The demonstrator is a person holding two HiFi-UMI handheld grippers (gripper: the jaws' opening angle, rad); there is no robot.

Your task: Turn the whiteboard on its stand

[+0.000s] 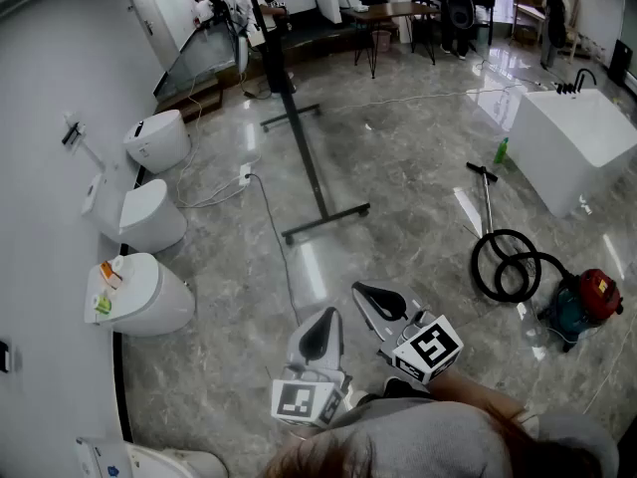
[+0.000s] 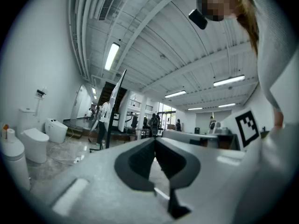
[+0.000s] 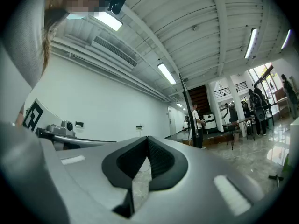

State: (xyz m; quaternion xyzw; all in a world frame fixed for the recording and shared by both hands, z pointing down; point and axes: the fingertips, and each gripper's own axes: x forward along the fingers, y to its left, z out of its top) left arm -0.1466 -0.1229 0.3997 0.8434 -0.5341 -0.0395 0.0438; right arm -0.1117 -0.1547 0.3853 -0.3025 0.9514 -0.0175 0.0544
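The whiteboard [image 1: 265,23] stands edge-on to me on its black stand [image 1: 311,172], well ahead on the marble floor. Its two feet lie crosswise on the floor. Both grippers are held low and close to my body, far short of the stand. My left gripper [image 1: 326,315] is shut with nothing in it, and so is my right gripper [image 1: 360,290]. In the left gripper view the whiteboard [image 2: 117,90] shows as a thin dark edge beyond the shut left gripper [image 2: 155,140]. The right gripper view shows the whiteboard [image 3: 188,106] the same way past the shut right gripper [image 3: 147,139].
Three white toilets [image 1: 149,215] line the left wall. A cable [image 1: 271,229] runs across the floor beside the stand. At right are a vacuum cleaner [image 1: 582,302] with a coiled hose [image 1: 508,265], a white tub [image 1: 577,142] and a green bottle [image 1: 501,151]. Tables and chairs [image 1: 393,18] stand at the back.
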